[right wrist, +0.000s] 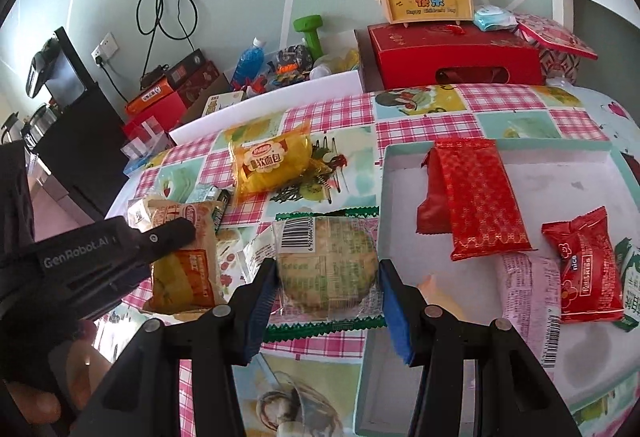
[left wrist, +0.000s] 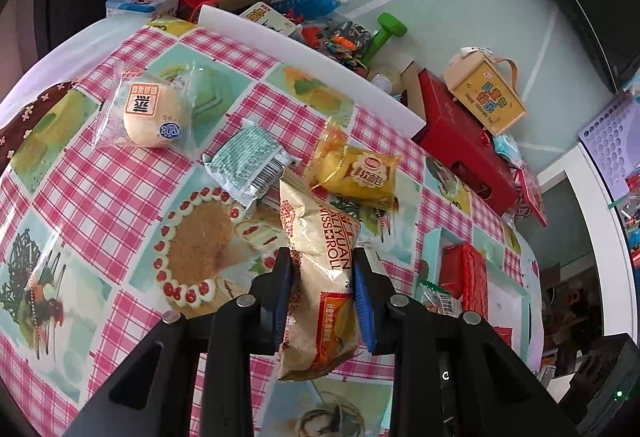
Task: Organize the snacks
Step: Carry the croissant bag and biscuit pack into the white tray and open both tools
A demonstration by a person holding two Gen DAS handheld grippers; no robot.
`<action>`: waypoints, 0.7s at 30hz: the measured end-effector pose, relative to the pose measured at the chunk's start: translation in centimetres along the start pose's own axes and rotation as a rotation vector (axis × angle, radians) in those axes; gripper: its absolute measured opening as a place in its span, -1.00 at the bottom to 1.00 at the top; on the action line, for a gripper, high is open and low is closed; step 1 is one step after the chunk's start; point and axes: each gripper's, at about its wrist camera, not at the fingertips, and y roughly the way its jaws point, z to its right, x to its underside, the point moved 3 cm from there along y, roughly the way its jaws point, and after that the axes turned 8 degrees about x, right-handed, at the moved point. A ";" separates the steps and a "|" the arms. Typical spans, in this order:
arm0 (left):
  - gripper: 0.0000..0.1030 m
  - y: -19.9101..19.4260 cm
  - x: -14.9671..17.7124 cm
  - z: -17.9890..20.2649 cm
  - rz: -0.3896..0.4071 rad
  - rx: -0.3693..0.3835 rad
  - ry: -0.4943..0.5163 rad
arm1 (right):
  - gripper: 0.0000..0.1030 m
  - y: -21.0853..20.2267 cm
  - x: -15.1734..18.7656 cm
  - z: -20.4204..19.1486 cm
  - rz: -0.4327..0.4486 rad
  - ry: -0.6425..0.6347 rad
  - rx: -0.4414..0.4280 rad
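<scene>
Your left gripper [left wrist: 324,285] is clamped on the Swiss roll packet [left wrist: 320,277], pads pinching its middle, and the bag hangs clear of the checked tablecloth [left wrist: 120,197], off the left side of the box lid [right wrist: 384,197] where the sorted snacks lie. Your right gripper [right wrist: 328,289] sits wide apart around the green-edged round cake [right wrist: 326,269], just outside the lid's left wall — the pads look apart from the wrapper, so nothing is held there yet.

The risk on the left is the soft bag: the grip is on air-filled film, so it could slide or twist out on the way across. The two tools are also close together, and a swing toward the lid could knock the round cake or its wrapper fin. On the right, closing too low may catch only the crimped film and let the cake pivot.

The Swiss roll packet's long axis runs along the fingers, its orange-label end toward the left wrist camera and its far sealed end pointing away from the lid, toward the yellow bread packet [left wrist: 354,173]. The red packet [right wrist: 476,197] already in the lid lies lengthwise front to back.
</scene>
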 end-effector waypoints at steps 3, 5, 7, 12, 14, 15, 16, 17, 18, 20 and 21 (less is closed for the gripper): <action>-0.41 0.1 0.3 0.4 0.005 0.009 -0.013 | 0.03 -0.2 -0.1 0.5 0.006 0.006 -0.006; -0.42 0.0 0.5 0.8 0.009 0.015 -0.014 | 0.03 -0.4 -0.2 0.9 0.011 0.008 -0.009; -0.42 -0.1 0.5 1.2 0.018 0.016 -0.010 | 0.03 -0.6 -0.3 1.5 0.018 0.022 -0.013; -0.42 -0.7 0.2 2.2 0.052 0.028 -0.003 | 0.03 -1.6 -0.9 3.1 0.044 0.063 -0.017; -0.42 -0.7 0.2 2.7 0.055 0.033 -0.001 | 0.03 -2.0 -1.1 3.8 0.057 0.075 -0.011; -0.42 -0.6 0.3 3.1 0.055 0.037 0.004 | 0.03 -2.3 -1.3 4.5 0.066 0.084 -0.003; -0.42 -0.5 0.4 3.6 0.052 0.042 0.012 | 0.03 -2.5 -1.5 5.2 0.073 0.100 0.009; -0.42 -0.3 0.4 4.1 0.049 0.047 0.021 | 0.03 -2.6 -1.6 5.8 0.078 0.112 0.017; -0.42 -0.2 0.5 4.6 0.046 0.053 0.031 | 0.03 -2.9 -1.8 7.0 0.085 0.136 0.033; -0.42 0.1 0.7 5.9 0.040 0.065 0.065 | 0.03 -3.2 -2.1 8.9 0.093 0.171 0.065; -0.42 0.2 0.9 6.5 0.037 0.072 0.080 | 0.03 -3.4 -2.1 9.6 0.097 0.184 0.081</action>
